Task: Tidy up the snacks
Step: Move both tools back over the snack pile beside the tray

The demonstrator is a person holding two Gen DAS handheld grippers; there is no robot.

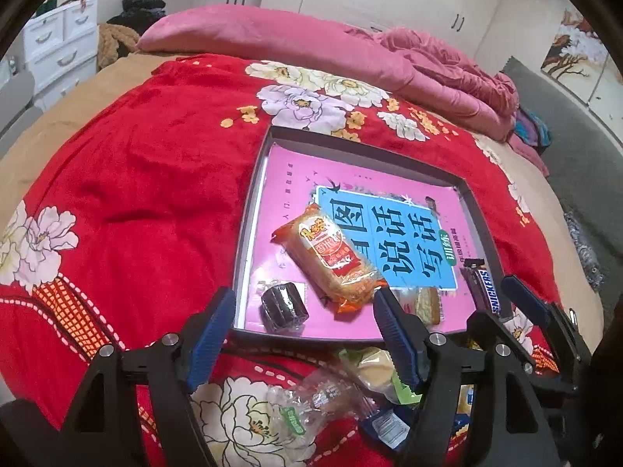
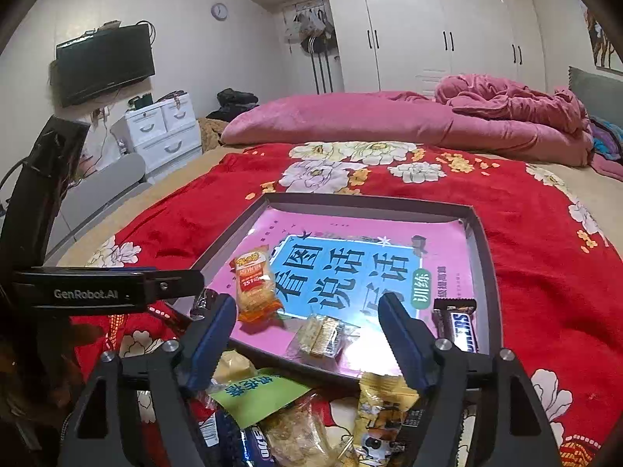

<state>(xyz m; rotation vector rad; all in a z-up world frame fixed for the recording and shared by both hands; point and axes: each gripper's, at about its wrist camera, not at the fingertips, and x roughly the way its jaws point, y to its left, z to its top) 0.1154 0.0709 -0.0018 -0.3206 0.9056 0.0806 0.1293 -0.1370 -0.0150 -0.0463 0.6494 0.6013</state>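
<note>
1. Step in hand, my read: between picks. Both grippers are empty over the tray's near edge, so the next snack needs choosing.
2. L gripper (image 1: pixel 303 311): jaws spread wide, nothing between pads. It points down at the tray (image 1: pixel 481 210) front.
3. R gripper (image 2: pixel 307 321): also spread wide and empty, hovering by the near rim. A clear-wrapped cracker (image 2: pixel 321 336) lies on the tray floor in the gap between its fingers, not touched.
4. In tray so far: orange pack (image 1: pixel 331 257) lying diagonal mid-front, dark cake (image 1: pixel 284 307) at the front-left corner, the cracker front-centre, Snickers (image 1: pixel 484 288) along the right wall. All sit on a pink book (image 1: pixel 350 179) lining the tray.
5. Still loose on the red blanket (image 1: pixel 136 179), just in front of the tray: green-label pack (image 2: pixel 261 391), yellow pack (image 2: pixel 383 408), clear-wrapped sweets (image 1: pixel 307 408), a blue pack partly hidden under the fingers. The pile overlaps, so exact count unclear.
6. Next move likely calls for: dip one gripper back to the pile, take a top item (yellow or green pack looks freest), close on its body not the crinkly edge, lift over the rim, set it in open space toward the tray's back.
7. Watch: wrappers are slippery, and neighbours may drag along.
</note>
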